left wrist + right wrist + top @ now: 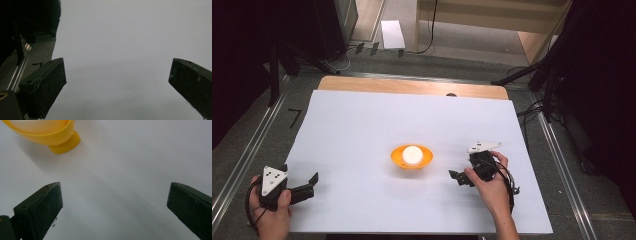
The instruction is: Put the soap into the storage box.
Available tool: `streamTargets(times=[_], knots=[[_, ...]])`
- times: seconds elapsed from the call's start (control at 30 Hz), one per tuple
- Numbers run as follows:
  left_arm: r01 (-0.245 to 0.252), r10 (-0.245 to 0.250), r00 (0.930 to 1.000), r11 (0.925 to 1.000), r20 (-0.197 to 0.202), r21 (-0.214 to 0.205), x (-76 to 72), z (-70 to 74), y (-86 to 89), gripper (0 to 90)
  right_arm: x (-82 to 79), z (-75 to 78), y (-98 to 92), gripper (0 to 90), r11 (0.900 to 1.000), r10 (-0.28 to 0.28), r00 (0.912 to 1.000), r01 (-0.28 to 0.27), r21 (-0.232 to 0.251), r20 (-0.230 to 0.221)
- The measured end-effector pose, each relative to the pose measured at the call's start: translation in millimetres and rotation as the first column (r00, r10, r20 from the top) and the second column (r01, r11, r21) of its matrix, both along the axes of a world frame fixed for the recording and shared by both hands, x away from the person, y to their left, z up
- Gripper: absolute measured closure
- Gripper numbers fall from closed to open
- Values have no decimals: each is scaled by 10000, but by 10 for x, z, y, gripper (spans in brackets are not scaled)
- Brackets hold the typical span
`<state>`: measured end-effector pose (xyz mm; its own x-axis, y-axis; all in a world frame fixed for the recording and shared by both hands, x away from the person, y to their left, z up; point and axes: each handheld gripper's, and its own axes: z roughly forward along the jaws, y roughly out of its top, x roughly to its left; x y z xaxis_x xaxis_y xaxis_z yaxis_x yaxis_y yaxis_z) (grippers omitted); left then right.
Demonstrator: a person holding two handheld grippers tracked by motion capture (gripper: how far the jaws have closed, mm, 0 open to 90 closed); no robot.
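Bowl (412, 157): orange plastic, small foot, upright at the centre of the white sheet (362, 130). Holds one white ball (412, 154), round and smooth.

Right gripper (460, 177): near right, just right of the bowl, apart from it; jaws wide apart, nothing between them. In the right gripper view the bowl (50, 135) stands ahead and to the left.

Left gripper (313, 182): near left corner, well apart from the bowl; jaws wide apart, over bare sheet.

Handling, judged: bowl light, stiff, thin-walled, apt to slide or tip if nudged. Ball looks slippery and free to roll. Best hold: pinch the rim wall nearest the right gripper, keeping the bowl level.
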<state>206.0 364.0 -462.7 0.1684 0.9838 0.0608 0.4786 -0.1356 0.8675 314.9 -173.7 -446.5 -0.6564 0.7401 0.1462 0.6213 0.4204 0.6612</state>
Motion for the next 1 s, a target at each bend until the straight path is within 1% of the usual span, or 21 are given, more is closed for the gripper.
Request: streamTargets(times=[0.1,0.13,0.27,0.3,0.57,0.6,0.63,0.67,0.8,1.0], knots=[[-9,9,10000,10000,-12,-7,0,0,0,13,-25,-31,-54,8,9999,-61,10000,61,85,29],[1,-1,10000,10000,-33,-2,0,1,1,13,-38,-38,-69,8,9998,-114,9999,115,151,-62],[-10,10,10000,10000,8,3,0,0,0,13,-83,-63,-148,8,9996,-221,9998,221,181,-9],[-5,5,10000,10000,-3,15,-1,1,0,13,-93,-69,-174,8,9995,-233,9997,232,224,55],[-19,19,10000,10000,12,24,-1,0,-1,13,-183,-118,-405,11,9969,-645,9979,642,449,41],[-15,15,10000,10000,10,32,-1,1,0,13,-190,-127,-438,12,9969,-635,9979,629,463,112],[-12,12,10000,10000,6,30,-1,1,0,13,-206,-133,-462,12,9959,-762,9971,760,494,23],[-22,22,10000,10000,12,17,-1,0,-1,13,-216,-147,-498,13,9958,-753,9971,749,525,53],[-21,21,10000,10000,12,23,-1,0,0,13,-250,-196,-591,14,9946,-928,9957,927,460,-1],[-21,20,10000,10000,21,38,0,-1,-4,13,-317,-230,-747,14,9920,-1138,9935,1133,562,64]])
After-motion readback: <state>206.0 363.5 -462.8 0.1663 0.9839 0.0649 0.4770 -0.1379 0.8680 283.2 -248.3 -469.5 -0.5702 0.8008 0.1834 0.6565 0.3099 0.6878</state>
